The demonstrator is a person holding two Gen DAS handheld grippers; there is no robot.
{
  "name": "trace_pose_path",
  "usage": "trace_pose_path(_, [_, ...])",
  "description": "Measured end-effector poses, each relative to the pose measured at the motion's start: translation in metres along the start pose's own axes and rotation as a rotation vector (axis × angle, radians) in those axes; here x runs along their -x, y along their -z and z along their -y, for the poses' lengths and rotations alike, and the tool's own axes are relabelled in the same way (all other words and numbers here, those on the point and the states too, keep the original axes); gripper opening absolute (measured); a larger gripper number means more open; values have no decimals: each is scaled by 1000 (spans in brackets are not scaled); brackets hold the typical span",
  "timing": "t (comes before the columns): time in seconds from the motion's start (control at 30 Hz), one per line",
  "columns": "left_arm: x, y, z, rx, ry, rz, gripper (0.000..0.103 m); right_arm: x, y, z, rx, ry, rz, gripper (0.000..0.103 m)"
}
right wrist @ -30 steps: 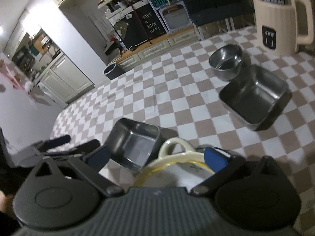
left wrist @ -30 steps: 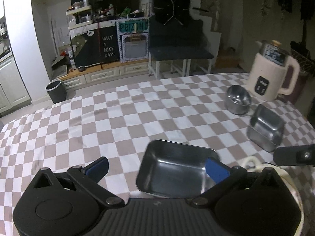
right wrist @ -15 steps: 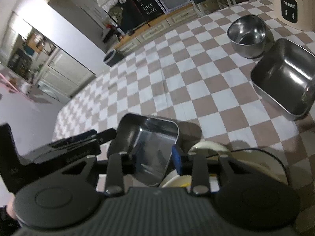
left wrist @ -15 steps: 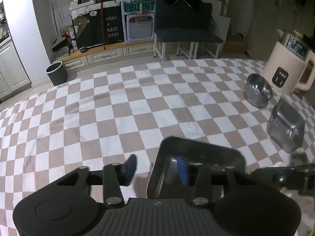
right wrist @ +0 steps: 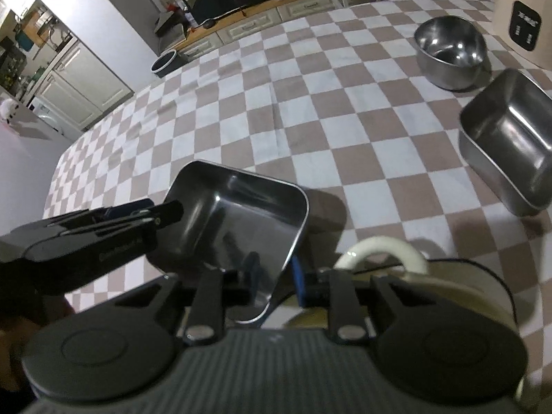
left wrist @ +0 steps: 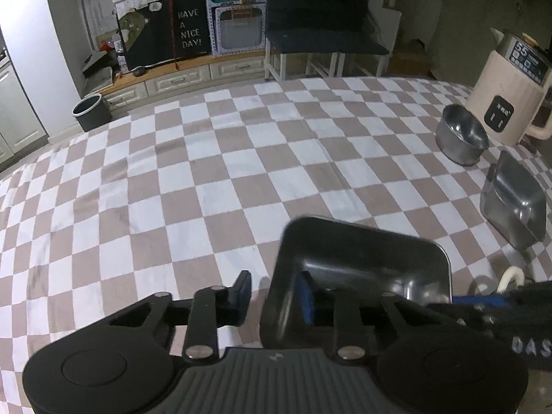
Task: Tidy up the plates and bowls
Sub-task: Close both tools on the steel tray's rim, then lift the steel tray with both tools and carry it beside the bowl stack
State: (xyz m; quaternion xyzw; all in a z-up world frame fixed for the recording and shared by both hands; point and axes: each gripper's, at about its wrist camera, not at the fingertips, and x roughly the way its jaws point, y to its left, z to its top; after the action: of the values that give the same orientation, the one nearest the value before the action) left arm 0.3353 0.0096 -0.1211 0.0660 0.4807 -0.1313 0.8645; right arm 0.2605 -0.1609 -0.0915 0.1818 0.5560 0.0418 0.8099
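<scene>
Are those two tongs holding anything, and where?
Both straddle the near steel tray: left tongs on its left wall, right tongs on its right wall; actual clamping is unclear.

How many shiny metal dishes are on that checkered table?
3. One square tray sits nearest, with both tongs straddling its walls. A second square tray lies at the right. A round bowl stands beyond it, by the cream kettle. Others may be hidden.
</scene>
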Motion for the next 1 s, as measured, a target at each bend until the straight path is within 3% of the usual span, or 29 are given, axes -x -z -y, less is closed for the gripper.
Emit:
trace_pose_path(0.23, [0, 3, -7, 12, 3, -8, 23, 0, -9, 3, 2, -32, 62, 24])
trace_pose_path(0.47, [9, 7, -18, 42, 2, 3, 12, -11, -11, -10, 94, 38, 73, 7])
trace_pose_path(0.77, [56, 23, -36, 79, 19, 94, 11, 7, -12, -19, 110, -47, 105, 6])
trace_pose_path(1.0, [100, 55, -55, 114, -19, 127, 11, 25, 12, -49, 195, -114, 105, 6])
